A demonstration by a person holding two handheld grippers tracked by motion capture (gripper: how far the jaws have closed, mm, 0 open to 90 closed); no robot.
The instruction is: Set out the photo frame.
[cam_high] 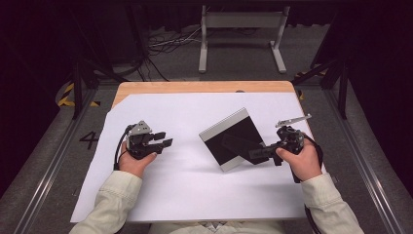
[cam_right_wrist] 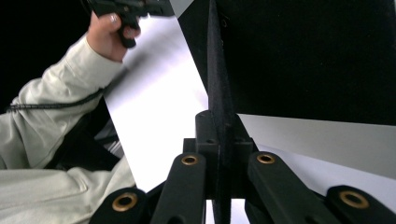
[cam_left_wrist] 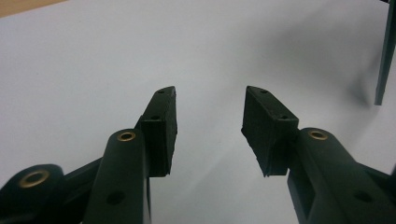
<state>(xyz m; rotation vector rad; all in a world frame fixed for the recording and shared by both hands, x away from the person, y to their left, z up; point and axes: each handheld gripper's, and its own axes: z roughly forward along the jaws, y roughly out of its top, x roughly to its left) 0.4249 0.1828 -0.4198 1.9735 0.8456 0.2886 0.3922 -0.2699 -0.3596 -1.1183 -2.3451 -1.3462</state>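
Observation:
A flat square panel (cam_high: 229, 136), black with a pale grey border on two sides, is at the middle right of the white sheet (cam_high: 185, 190). My right gripper (cam_high: 252, 153) comes in from the right and is shut on the panel's near right edge. In the right gripper view its pads (cam_right_wrist: 219, 122) pinch the thin edge, and the black face (cam_right_wrist: 317, 56) stretches away to the right. My left gripper (cam_high: 165, 139) rests on the sheet at the left, apart from the panel. It is open (cam_left_wrist: 210, 91) with only white sheet between its fingers. The panel's edge (cam_left_wrist: 384, 56) shows far right.
The white sheet covers most of a wooden table (cam_high: 195, 87), whose bare wood shows along the far edge. Beyond it a grey metal stand (cam_high: 241, 34) and cables (cam_high: 165, 46) are on the floor. Floor rails (cam_high: 48, 165) run along both sides.

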